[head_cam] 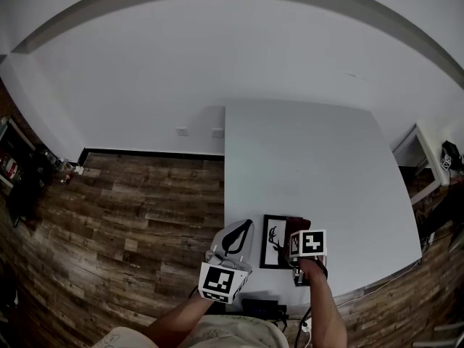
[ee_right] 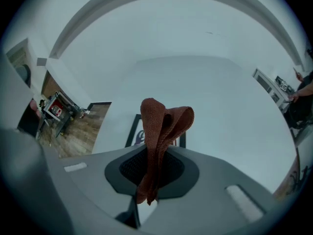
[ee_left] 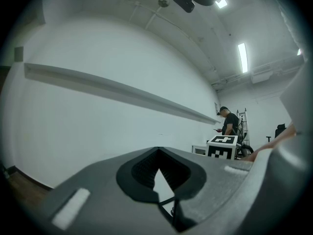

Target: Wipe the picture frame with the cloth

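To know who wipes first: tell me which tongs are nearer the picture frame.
Right. The right tongs, shut on the cloth, hang over the picture frame's right edge. The left tongs sit off its left side, pointing toward the wall.

Rust-brown knitted cloth (ee_right: pixel 164 126); black picture frame (head_cam: pixel 274 242), deer silhouette; white table (head_cam: pixel 312 165); brown wood-grain floor (head_cam: pixel 145 216).

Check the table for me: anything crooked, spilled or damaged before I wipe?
Nothing stands out. The picture frame lies flat near the front edge of the table, and the folded cloth is pinched in the right gripper.
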Motion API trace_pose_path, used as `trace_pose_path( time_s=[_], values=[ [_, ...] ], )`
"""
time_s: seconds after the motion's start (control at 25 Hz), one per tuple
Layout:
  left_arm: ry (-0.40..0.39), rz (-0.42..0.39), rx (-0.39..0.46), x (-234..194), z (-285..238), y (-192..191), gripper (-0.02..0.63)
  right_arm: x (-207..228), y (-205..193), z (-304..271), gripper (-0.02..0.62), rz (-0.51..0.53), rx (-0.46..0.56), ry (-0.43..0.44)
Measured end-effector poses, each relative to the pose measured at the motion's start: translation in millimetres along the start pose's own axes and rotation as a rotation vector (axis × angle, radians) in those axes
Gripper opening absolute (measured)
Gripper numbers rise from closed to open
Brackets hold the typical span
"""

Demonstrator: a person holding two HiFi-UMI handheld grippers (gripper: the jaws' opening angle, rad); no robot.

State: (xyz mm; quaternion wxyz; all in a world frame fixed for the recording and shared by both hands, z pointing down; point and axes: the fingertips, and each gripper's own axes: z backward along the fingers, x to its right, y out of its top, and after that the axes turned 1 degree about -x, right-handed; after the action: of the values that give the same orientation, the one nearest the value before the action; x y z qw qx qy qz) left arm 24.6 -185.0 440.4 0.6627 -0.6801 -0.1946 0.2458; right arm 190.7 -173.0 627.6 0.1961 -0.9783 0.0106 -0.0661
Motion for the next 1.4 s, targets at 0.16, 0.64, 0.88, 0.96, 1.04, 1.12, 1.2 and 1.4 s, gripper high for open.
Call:
trace_pose_path(
  time_s=[0.16, 0.64, 0.88, 0.96, 1.04, 1.12, 1.2, 1.4],
  values=[
    [-0.004, -0.001, 0.004, 1.4, 0.1, 0.2, 0.0, -31.1, -10.3, 5.5, 0.058, 0.017, -0.016, 0.091],
    [0.007, -0.002, -0.026, -4.4, 1.4, -14.6, 0.0, -66.2, -61.9, -37.4, 0.058, 0.061, -0.155, 0.134],
    [0.007, -0.021, -0.041, -3.3, 1.0, -21.9, 0.0, -61.6, -67.9, -40.0, 0.059, 0.042, -0.174, 0.107],
    [0.005, -0.023, -0.042, -0.5, 0.1, -22.7, 0.0, -59.6, -68.0, -41.1, 0.06, 0.038, -0.171, 0.113],
    [0.002, -0.028, -0.047, 0.5, -0.4, -23.6, 0.0, -58.2, -68.6, -42.7, 0.059, 0.032, -0.169, 0.118],
    [-0.001, -0.028, -0.052, -0.2, -0.3, -24.8, 0.0, -57.5, -69.0, -42.5, 0.06, 0.022, -0.17, 0.119],
    [0.001, -0.024, -0.054, -1.7, 0.4, -26.2, 0.0, -56.1, -69.5, -40.2, 0.059, 0.016, -0.174, 0.117],
    [-0.002, -0.026, -0.057, -2.0, 0.6, -28.0, 0.0, -40.8, -69.0, -38.5, 0.059, -0.01, -0.162, 0.113]
  ],
)
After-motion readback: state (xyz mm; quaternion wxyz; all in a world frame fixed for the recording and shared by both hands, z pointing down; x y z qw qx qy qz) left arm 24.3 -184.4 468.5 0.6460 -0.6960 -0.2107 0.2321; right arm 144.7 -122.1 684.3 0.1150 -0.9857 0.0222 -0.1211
